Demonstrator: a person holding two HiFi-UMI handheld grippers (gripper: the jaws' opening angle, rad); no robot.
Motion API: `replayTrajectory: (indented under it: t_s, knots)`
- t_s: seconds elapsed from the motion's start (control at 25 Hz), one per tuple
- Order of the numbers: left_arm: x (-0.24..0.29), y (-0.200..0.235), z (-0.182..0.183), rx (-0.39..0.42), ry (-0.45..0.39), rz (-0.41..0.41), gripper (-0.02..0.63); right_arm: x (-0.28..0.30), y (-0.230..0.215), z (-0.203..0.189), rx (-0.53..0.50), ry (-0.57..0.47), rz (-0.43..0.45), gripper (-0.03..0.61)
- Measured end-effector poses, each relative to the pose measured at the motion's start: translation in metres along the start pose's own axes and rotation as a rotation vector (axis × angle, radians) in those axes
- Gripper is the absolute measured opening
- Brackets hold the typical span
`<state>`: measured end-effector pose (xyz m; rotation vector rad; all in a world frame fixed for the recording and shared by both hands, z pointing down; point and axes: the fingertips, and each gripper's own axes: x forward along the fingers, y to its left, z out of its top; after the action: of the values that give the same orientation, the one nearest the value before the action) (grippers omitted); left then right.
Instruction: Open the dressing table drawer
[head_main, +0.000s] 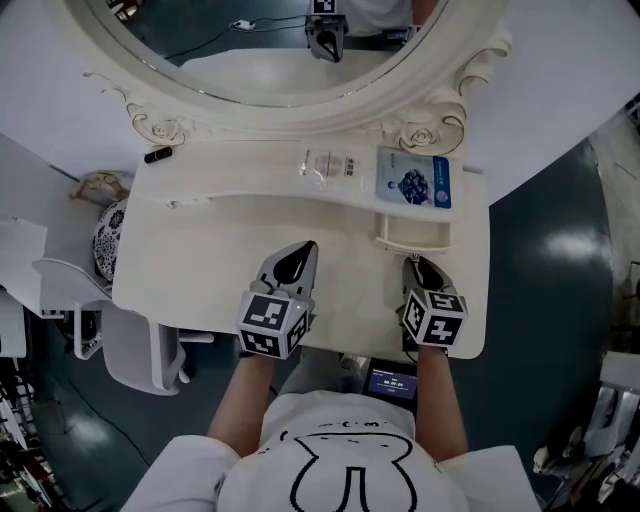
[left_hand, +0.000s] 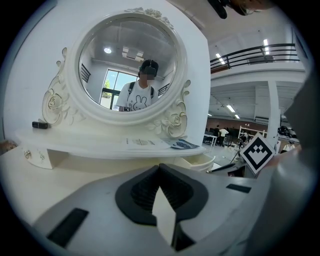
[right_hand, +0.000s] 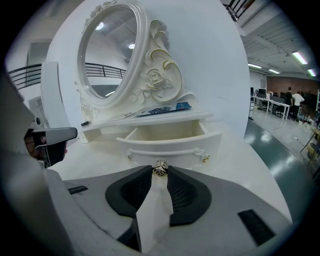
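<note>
Conceivably the right gripper (right_hand: 160, 176), clamped on the half-open drawer's (right_hand: 175, 145) small knob (right_hand: 160, 169), slips off if tugged askew; the left gripper (left_hand: 160, 167) is closed and empty.

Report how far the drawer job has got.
Done: the drawer stands pulled out, its inside showing empty. In hand: the right tool grips its middle knob. The left tool is shut, holding nothing. Left: perhaps a little more pull, then release.

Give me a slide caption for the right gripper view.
Right gripper grips the small knob of the pulled-out white drawer beneath the oval mirror.
</note>
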<state>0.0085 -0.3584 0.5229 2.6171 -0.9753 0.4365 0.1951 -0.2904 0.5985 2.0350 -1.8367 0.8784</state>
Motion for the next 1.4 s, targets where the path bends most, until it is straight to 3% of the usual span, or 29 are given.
replayTrajectory:
  t_s: [1.4]
  knots:
    - [-0.031, -0.01, -0.001, -0.006, -0.038, 0.03, 0.008, -0.025, 0.006, -0.018, 0.018, 0.03, 0.004, 0.117]
